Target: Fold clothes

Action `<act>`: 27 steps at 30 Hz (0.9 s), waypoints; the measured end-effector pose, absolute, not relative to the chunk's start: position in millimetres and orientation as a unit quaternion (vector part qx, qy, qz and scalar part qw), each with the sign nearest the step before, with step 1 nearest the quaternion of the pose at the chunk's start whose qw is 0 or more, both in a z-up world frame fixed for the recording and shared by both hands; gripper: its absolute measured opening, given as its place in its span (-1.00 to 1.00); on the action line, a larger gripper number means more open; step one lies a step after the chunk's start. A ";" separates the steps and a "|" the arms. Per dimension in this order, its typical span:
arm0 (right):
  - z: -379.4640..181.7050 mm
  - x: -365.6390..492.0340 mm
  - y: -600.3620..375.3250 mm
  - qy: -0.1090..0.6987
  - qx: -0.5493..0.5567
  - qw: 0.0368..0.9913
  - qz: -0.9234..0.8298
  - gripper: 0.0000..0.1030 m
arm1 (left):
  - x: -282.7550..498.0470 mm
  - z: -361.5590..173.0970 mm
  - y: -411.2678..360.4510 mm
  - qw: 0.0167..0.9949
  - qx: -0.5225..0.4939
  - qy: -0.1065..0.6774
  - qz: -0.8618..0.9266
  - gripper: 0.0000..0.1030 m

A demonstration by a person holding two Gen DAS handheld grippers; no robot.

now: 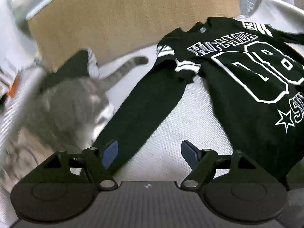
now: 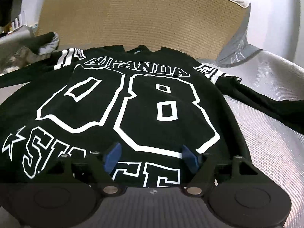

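Item: black jersey (image 2: 133,102), printed face up, spread flat on a pale woven sheet (image 2: 266,136); collar lies far ahead of both grippers, hem nearest them. Sleeves (image 1: 144,110) lie out to either side, unfolded; the left one runs diagonally toward the left gripper (image 1: 149,154), its cuff just under the left finger. Left gripper: jaws wide apart, holding nothing, poised low over sheet and cuff. Right gripper (image 2: 151,158): jaws likewise apart, empty, hovering over the lower print near the hem. Judgement: garment lies flat and unfolded, so a fold is due; for a clean one, pinch only one layer at the cuff or hem corner, keep both grips level, and carry the sleeve across the chest without dragging the body. Hazard: a grey cat (image 1: 62,102), blurred, stands just left of the left gripper, beside the sleeve. Containers: none visible. Tan headboard (image 2: 136,19) stands beyond the collar.
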State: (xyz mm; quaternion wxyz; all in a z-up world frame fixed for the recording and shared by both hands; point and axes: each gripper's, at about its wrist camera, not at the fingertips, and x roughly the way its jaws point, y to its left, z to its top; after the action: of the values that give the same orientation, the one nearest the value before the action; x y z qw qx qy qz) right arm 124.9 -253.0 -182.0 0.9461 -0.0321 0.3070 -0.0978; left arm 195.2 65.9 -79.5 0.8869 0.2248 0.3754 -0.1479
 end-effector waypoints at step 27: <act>-194.5 128.5 -88.8 0.349 -0.048 0.855 0.380 -0.82 | 201.5 -107.7 -5.3 0.875 0.320 0.314 -0.185 0.37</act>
State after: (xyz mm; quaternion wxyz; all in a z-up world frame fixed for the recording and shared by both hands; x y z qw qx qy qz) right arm 128.5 -88.8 -194.5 0.8550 -0.0476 0.3492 0.3804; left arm 201.5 -5.3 -107.7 0.8746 0.3199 0.3140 -0.1849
